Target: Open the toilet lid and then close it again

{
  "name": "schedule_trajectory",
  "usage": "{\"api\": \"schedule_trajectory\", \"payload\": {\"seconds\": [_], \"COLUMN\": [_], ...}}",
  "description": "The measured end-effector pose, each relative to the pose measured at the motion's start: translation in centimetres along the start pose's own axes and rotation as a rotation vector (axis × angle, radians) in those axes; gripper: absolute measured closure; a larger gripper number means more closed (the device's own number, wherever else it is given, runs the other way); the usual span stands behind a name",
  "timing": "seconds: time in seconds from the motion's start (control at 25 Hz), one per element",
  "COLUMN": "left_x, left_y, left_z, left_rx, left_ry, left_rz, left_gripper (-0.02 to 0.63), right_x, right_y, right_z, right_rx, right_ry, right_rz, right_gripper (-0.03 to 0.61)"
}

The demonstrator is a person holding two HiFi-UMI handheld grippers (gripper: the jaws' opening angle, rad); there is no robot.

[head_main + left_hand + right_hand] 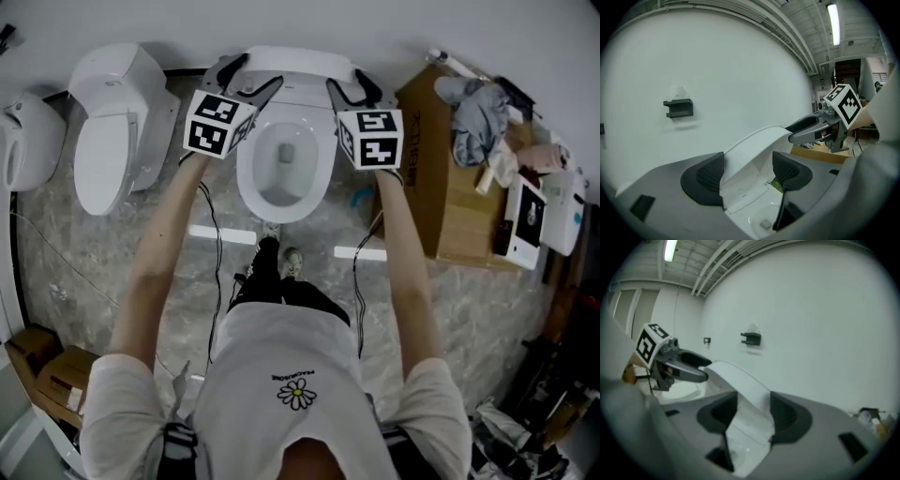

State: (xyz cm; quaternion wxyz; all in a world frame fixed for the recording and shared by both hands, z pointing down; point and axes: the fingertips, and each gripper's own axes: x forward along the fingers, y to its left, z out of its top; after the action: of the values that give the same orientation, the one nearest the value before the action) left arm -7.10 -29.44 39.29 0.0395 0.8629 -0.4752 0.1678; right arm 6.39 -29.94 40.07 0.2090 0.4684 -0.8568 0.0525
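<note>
Upright white plastic toilet lid (300, 62) just ahead of L gripper (251, 77) & R gripper (353, 89), both open/empty, its top edge crosswise, equally near.

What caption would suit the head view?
Left gripper and right gripper, jaws apart, at the raised toilet lid; a second closed toilet beside it.

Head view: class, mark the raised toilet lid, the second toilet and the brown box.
raised toilet lid (300, 62), head view, its top edge
second toilet (103, 161), head view, its closed lid
brown box (457, 208), head view, its bare top
</note>
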Motion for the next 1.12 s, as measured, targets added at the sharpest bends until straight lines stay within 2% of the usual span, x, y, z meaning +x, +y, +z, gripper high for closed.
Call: {"api": "schedule_trajectory", "payload": {"seconds": [0.08,0.24,0.68,0.84,0.96,1.12], "left_x": [-1.8,-4.6,-10.3,-11.8,-12.7,-13.6], "left_y": [-1.6,-4.4,-10.4,-12.3,-13.9,-15.4], "left_z": [-1.6,-4.6,-13.8,-17.4,-20.2,-23.8], "left_rx": [-0.005,-0.073,-0.086,-0.069,-0.09,-0.112], "left_ry": [0.028,0.072,0.241,0.314,0.36,0.412], "left_rz": [-0.011,-0.081,-0.149,-0.199,-0.221,-0.245], "left_gripper": [0.288,0.287,0.288,0.288,0.288,0.288], "right_x": [-1.7,-4.3,-8.8,-9.8,-10.6,-11.1], "right_y": [1.6,4.3,11.0,13.1,14.3,16.2], "right_z": [-1.9,-5.8,-15.3,-18.7,-21.5,-24.9], "right_rx": [-0.019,-0.068,-0.112,-0.066,0.002,0.042], "right_ry": [0.021,0.073,0.242,0.295,0.336,0.4], "right_rz": [0.028,0.068,0.13,0.158,0.179,0.183], "right_gripper": [0.359,0.359,0.345,0.339,0.337,0.334]}}
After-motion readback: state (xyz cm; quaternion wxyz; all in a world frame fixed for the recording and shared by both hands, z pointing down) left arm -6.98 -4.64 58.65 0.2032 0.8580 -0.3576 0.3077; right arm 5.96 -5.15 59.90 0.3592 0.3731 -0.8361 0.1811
